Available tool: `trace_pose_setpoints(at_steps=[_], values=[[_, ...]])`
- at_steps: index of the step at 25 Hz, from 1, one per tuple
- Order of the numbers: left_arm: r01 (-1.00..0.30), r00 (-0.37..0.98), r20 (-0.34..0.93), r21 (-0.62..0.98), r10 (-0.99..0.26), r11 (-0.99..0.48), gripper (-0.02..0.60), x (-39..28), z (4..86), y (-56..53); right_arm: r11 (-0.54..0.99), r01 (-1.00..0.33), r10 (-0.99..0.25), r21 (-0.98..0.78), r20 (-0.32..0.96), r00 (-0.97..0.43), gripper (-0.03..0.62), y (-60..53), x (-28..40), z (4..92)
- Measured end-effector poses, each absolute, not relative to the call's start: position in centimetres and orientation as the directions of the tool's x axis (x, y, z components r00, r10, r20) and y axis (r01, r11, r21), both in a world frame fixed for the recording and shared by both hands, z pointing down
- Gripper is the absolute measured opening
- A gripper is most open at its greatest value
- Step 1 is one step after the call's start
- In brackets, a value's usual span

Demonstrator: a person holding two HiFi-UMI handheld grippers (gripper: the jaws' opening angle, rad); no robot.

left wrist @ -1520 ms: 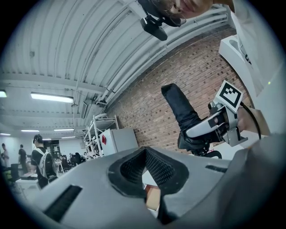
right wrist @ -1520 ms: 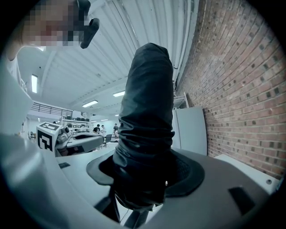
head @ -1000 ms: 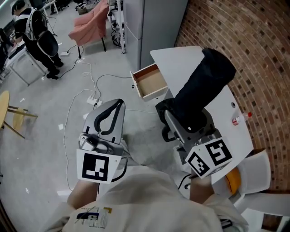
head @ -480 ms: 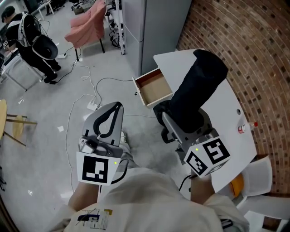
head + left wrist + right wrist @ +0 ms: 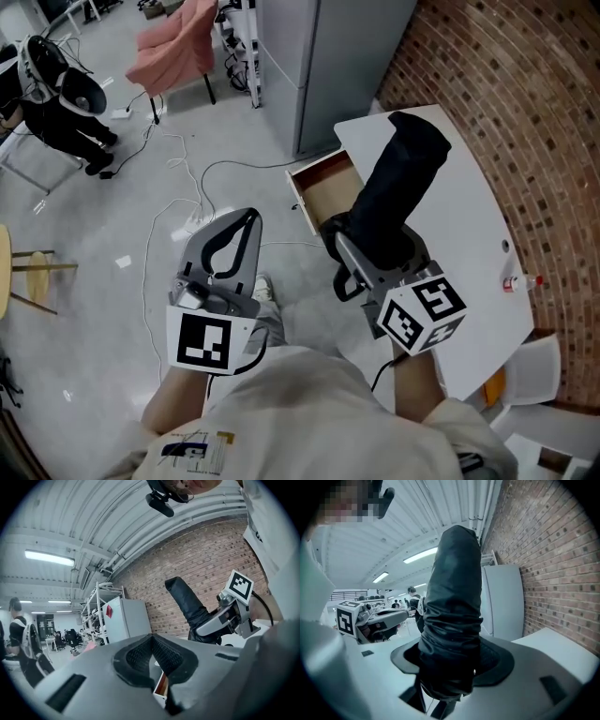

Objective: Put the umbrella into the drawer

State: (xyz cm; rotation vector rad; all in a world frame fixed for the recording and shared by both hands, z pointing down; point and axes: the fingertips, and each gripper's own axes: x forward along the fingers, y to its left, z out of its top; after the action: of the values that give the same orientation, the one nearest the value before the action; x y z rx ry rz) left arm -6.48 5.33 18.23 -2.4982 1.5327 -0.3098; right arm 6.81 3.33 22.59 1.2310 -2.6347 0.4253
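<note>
Head view: the right gripper [image 5: 364, 248] pinches the folded black umbrella [image 5: 401, 178], which juts ahead over the open drawer [image 5: 323, 189]. The left gripper [image 5: 246, 221], apparently pressed together and empty, hangs alongside. Best to tip the umbrella level and lower it lengthwise.

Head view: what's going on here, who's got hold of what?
A person holds a gripper in each hand. The right gripper is shut on a black folded umbrella, held close to the open drawer of the white table. The drawer looks empty; the umbrella is not yet in it. The left gripper is shut with nothing between its jaws, out over the floor.
</note>
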Motion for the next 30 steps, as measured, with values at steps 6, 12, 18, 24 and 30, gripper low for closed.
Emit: trace_pose_setpoints(at_steps=[6, 12, 18, 24, 30], values=[[-0.834, 0.481, 0.130, -0.238, -0.867, -0.498, 0.008, -9.9, 20.8, -2.8, 0.538, -0.810, -0.717, -0.234, 0.378, -0.585, 0.273, -3.3, 3.7, 25.7], [-0.783, 0.557, 0.181, -0.210, -0.811, -0.585, 0.008, -10.7, 23.7, -9.4, 0.451, -0.858, -0.722, -0.246, 0.465, -0.512, 0.273, -8.6, 2.5, 30.2], [-0.740, 0.618, 0.232, -0.150, -0.751, -0.656, 0.008, -9.2, 27.5, -13.7, 0.359, -0.889, -0.691, -0.286, 0.559, -0.459, 0.273, -12.1, 3.4, 36.1], [-0.779, 0.600, 0.278, -0.011, -0.750, -0.627, 0.008, -7.2, 33.0, -17.8, 0.291, -0.903, -0.623, -0.316, 0.654, -0.430, 0.273, -15.6, 6.0, 44.0], [-0.815, 0.557, 0.292, 0.012, -0.778, -0.579, 0.008, -6.5, 38.4, -22.1, 0.253, -0.893, -0.525, -0.371, 0.723, -0.449, 0.273, -18.4, 7.3, 52.2]])
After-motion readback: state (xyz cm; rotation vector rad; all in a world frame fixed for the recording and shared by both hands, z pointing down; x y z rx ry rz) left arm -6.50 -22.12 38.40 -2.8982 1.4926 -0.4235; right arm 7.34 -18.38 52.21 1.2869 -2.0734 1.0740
